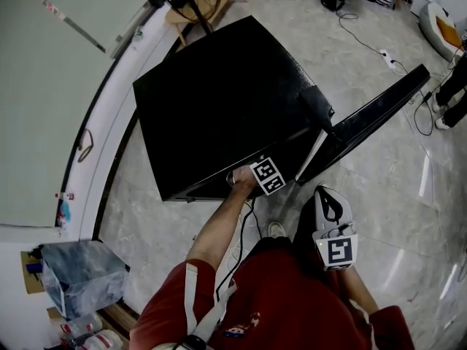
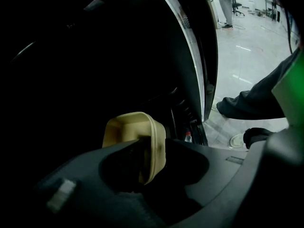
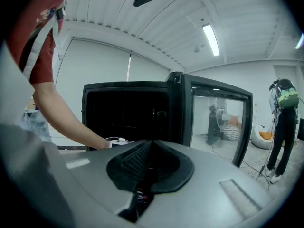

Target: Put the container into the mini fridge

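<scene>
The black mini fridge [image 1: 219,100] stands on the floor with its door [image 1: 365,119] swung open to the right. My left gripper [image 1: 255,175] reaches into the fridge's opening, its tips hidden under the top. In the left gripper view a cream container [image 2: 129,129] sits in the dark interior. Its near wall lies between the jaws of the left gripper [image 2: 147,163], which stand wide without pressing on it. My right gripper [image 1: 330,204] hangs back near the person's legs, shut with nothing in it. It faces the fridge [image 3: 128,113] in the right gripper view.
A small bottle [image 2: 188,137] sits low in the door. Cables [image 1: 365,42] and a power strip [image 1: 389,59] lie on the tiled floor behind the fridge. A clear box [image 1: 80,275] stands at the left by the wall. Another person [image 3: 282,127] stands beyond the door.
</scene>
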